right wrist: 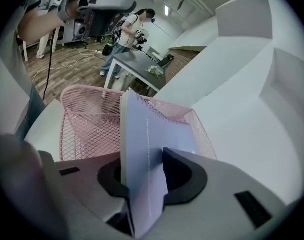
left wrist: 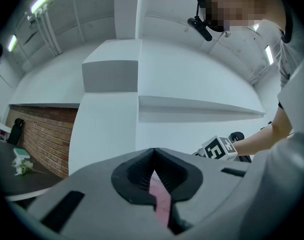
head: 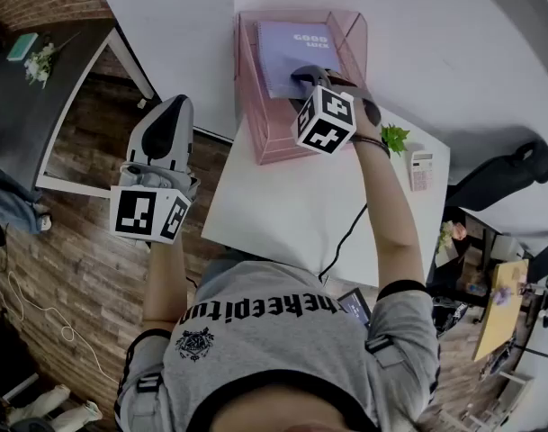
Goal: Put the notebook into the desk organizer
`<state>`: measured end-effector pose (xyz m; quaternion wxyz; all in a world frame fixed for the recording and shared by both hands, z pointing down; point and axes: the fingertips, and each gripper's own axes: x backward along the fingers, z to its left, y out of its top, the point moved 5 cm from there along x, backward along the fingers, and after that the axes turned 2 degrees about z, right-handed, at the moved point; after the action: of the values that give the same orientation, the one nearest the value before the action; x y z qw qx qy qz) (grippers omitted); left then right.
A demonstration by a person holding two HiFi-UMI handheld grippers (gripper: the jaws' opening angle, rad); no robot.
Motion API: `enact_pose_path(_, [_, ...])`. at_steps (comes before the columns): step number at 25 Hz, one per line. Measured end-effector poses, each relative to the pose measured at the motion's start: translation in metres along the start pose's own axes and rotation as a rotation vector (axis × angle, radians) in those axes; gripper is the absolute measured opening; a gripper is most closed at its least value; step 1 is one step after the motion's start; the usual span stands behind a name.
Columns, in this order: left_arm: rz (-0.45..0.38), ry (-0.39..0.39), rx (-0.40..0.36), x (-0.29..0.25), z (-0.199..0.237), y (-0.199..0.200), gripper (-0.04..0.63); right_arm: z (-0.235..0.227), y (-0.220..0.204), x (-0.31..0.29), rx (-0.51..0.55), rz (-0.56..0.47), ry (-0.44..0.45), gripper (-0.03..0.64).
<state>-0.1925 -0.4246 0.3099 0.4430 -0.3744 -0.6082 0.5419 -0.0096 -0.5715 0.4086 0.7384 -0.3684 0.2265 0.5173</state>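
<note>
A lilac spiral notebook [head: 296, 52] stands inside the pink mesh desk organizer [head: 256, 106] at the far end of the white table. In the right gripper view the notebook [right wrist: 142, 134] rises on edge between my right gripper's [right wrist: 144, 169] jaws, with the organizer [right wrist: 87, 119] just behind it. The jaws stand wider than the notebook is thick and the right pad [right wrist: 179, 171] does not press on the cover. In the head view the right gripper [head: 311, 75] reaches into the organizer. My left gripper [head: 177, 106] hangs off the table's left side over the floor, jaws shut and empty [left wrist: 153, 156].
The white table [head: 282, 214] carries a small green plant [head: 395, 138] and a calculator [head: 421, 169] near its right edge. A black cable [head: 345, 237] crosses it toward me. A dark table [head: 49, 106] with flowers stands at the left, over wooden flooring.
</note>
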Motion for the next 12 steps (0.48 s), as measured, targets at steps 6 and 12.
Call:
enact_pose_path(6, [0.005,-0.01,0.006,0.001,0.006,-0.002,0.003,-0.001,0.002,0.003,-0.021,0.005,0.067,0.126])
enact_pose_path(12, [0.002,-0.02,0.013,0.002,0.012,-0.003,0.003,0.002,0.004,0.009,-0.026,0.006,0.112,0.143])
